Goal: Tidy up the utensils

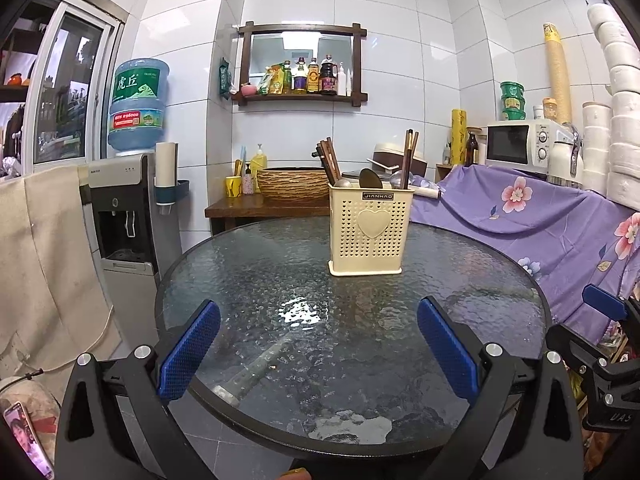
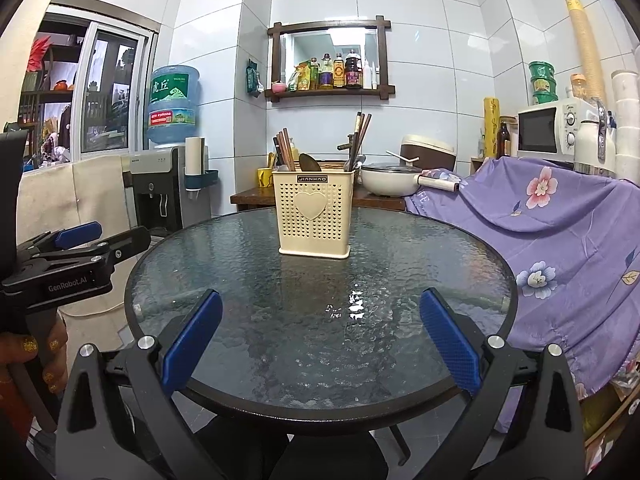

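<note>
A cream perforated utensil holder [image 1: 370, 232] with a heart on its front stands upright on the far half of the round glass table [image 1: 280, 300]. Brown chopsticks [image 1: 329, 162] and spoons [image 1: 370, 178] stick out of its top. It also shows in the right wrist view [image 2: 314, 216], with chopsticks [image 2: 285, 148]. My left gripper [image 1: 318, 320] is open and empty above the table's near edge. My right gripper [image 2: 320, 312] is open and empty, also near the front edge. The left gripper shows at the left of the right wrist view [image 2: 76, 236].
A water dispenser [image 1: 124, 216] stands at left. A wooden side table [image 1: 264, 208] with a woven basket [image 1: 294, 184] sits behind the glass table. A purple floral cloth [image 1: 540, 220] covers a counter at right, with a microwave [image 1: 520, 142] on it. A white pot [image 2: 390, 182] sits behind.
</note>
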`<state>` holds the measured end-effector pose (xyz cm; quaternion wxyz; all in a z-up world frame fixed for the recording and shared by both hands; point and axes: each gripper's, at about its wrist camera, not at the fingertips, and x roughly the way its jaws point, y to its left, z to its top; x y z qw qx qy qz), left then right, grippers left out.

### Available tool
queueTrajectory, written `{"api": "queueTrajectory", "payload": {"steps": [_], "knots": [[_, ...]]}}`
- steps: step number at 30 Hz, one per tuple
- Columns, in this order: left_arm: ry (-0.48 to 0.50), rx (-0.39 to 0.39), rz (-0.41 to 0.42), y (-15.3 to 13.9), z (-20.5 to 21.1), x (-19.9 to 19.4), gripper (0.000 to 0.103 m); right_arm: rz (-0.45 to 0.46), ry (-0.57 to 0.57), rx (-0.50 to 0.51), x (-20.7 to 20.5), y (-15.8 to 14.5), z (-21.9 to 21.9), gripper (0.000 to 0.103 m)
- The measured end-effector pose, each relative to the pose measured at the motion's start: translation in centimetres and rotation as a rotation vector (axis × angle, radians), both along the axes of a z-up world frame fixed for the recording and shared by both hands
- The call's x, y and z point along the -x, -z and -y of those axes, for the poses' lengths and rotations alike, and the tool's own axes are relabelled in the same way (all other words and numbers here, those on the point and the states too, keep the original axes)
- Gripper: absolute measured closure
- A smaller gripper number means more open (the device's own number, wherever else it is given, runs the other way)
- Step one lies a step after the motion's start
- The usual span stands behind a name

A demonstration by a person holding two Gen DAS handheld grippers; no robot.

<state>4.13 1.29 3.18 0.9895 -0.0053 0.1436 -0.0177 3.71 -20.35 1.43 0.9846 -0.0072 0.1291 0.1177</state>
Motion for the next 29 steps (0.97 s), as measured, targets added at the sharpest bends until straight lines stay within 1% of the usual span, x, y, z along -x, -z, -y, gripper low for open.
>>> {"api": "queueTrajectory", "payload": {"steps": [6, 17, 29], "knots": [[0.008, -0.012, 0.004, -0.03, 0.36, 0.06, 0.006, 0.003, -0.001, 0.01, 0.08, -0.01, -0.22, 0.006], [0.034, 0.006, 0.001, 0.04, 0.44, 0.16, 0.006, -0.002, -0.002, 0.006, 0.2, 0.12, -0.75, 0.006], [0.024, 0.006, -0.019, 0.1, 0.33, -0.03, 0.006, -0.008, 0.001, 0.004, 0.05, 0.14, -0.86, 0.006]]}}
